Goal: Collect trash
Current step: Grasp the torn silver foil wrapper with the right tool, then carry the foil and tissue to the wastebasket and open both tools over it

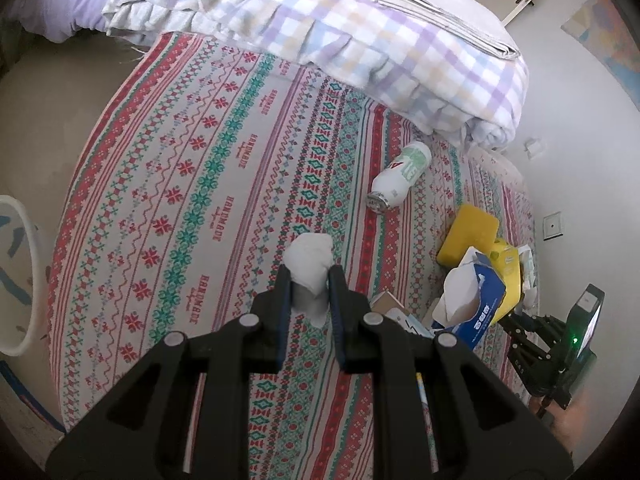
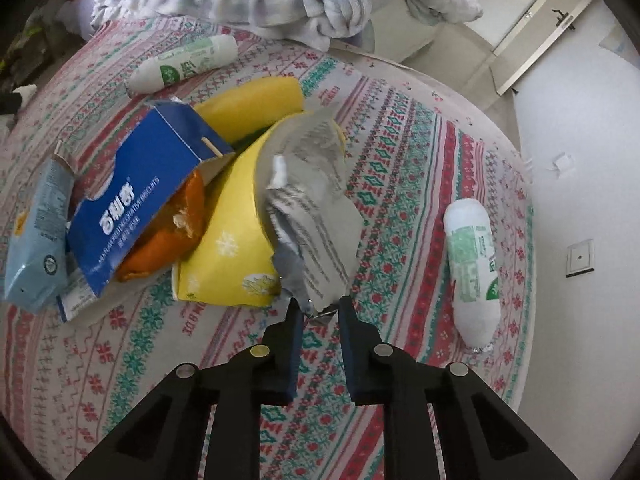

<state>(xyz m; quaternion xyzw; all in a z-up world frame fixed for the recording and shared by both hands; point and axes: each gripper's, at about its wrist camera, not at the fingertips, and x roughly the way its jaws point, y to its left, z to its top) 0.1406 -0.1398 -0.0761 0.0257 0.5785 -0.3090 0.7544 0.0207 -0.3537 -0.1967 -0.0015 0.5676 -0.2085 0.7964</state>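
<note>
The left tongs pinch a white paper wad above the bed; the right tongs pinch a printed wrapper. Boxes, bottles and a bin at the left wait.

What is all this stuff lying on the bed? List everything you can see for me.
Crumpled tissue: one, white, pinched in the left gripper.
Printed paper scrap: one, grey-white, its lower tip between the right gripper's fingers, leaning on the yellow box.
Blue biscuit box: one, blue, open, on the trash pile.
Yellow box: one, yellow, in the pile.
Orange wrapper: one, orange, under the blue box.
Pale blue packet: one, light blue, left of the pile.
Yellow sponge: one, behind the pile.
Bottles: two, white with green labels, lying on the sheet.
Patterned sheet: one, red-green.
Checked quilt: one, lilac, at the bed's far end.
Basin: one, white, on the floor.
Left gripper: black, shut.
Right gripper: black, shut.
</note>
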